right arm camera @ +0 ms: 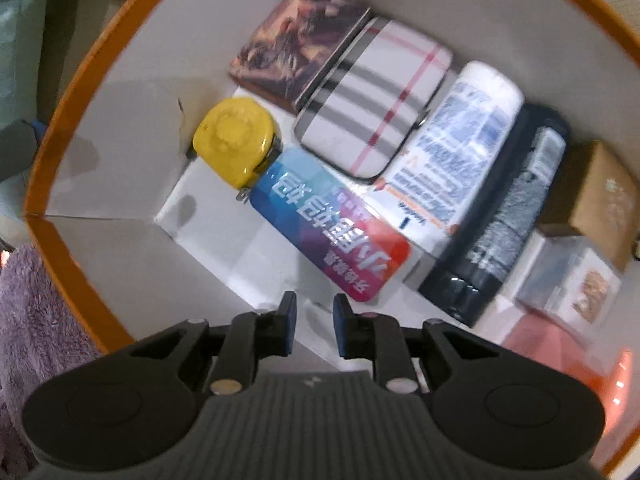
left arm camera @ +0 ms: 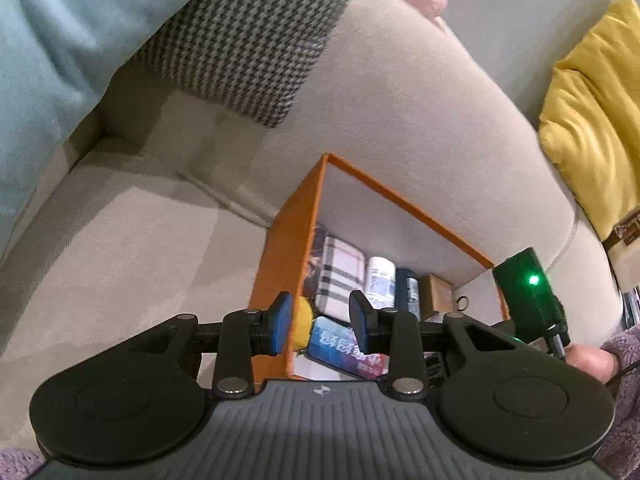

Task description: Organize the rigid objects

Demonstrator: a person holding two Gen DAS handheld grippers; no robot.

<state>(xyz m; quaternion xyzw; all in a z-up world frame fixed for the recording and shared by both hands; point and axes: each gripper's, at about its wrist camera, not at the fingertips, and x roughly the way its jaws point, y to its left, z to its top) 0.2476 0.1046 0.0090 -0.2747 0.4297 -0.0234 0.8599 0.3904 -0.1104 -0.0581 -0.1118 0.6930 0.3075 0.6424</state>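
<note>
Seven rigid items lie packed inside the orange-rimmed, white-lined cardboard box (right arm camera: 72, 184), which sits on a beige fabric sofa (left arm camera: 120, 240). In the right wrist view a yellow tape measure (right arm camera: 234, 140) rests at 10 o'clock, touching the end of a blue-to-red printed card tin (right arm camera: 332, 232). At 12 o'clock a brown illustrated tin (right arm camera: 296, 40) lies beside a white plaid-striped case (right arm camera: 372, 96). From 1 to 3 o'clock follow a white cylindrical bottle with blue print (right arm camera: 456, 140), a dark blue bottle (right arm camera: 508, 216) and a brown cardboard carton (right arm camera: 596, 200), side by side.

The right gripper (right arm camera: 314, 328) points down into the box; its fingers stand narrowly apart with nothing between them, above bare white box floor.

The left gripper (left arm camera: 320, 320) is outside the box, at its near orange wall; its fingers are partly open and hold nothing. A grey houndstooth cushion (left arm camera: 248, 48) and a yellow cushion (left arm camera: 596, 128) rest on the sofa.
</note>
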